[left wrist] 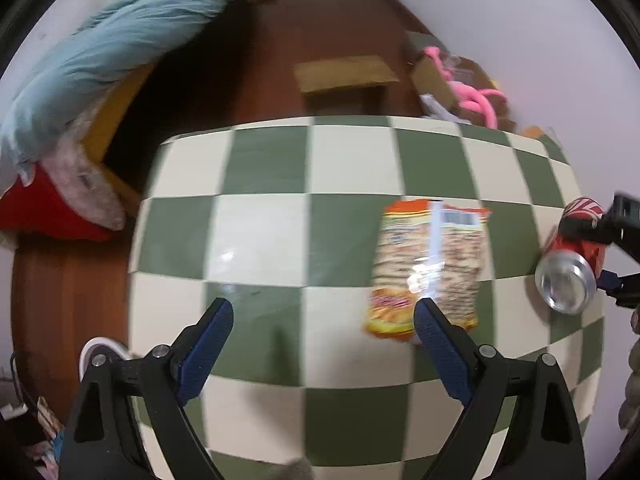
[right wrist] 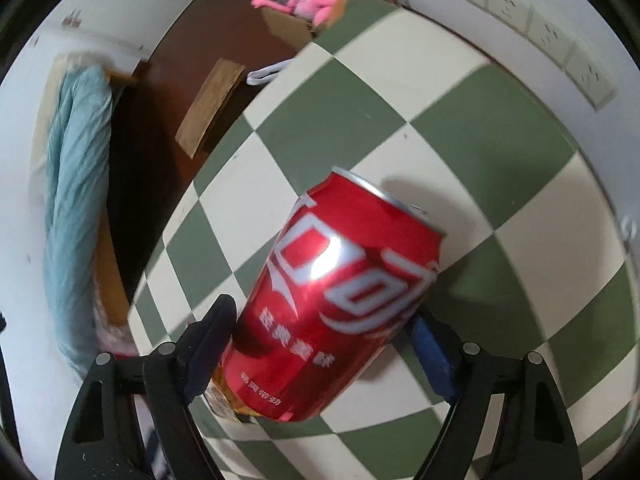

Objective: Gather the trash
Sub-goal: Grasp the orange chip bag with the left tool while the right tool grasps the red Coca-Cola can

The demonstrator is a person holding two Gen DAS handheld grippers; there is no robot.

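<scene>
Can clamped in right tool; left view alone shows snack packet, left tool apart.

Right tool clamps red can above checkered table

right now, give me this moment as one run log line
task: collect trash | right gripper: shut on red can | left gripper: open, empty, beside snack packet | surface: checkered table

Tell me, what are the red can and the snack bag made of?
The red cola can looks like thin painted metal, probably aluminium: its bare end shines silver. The snack bag looks like glossy plastic film, with bright glare on its printed surface.
</scene>
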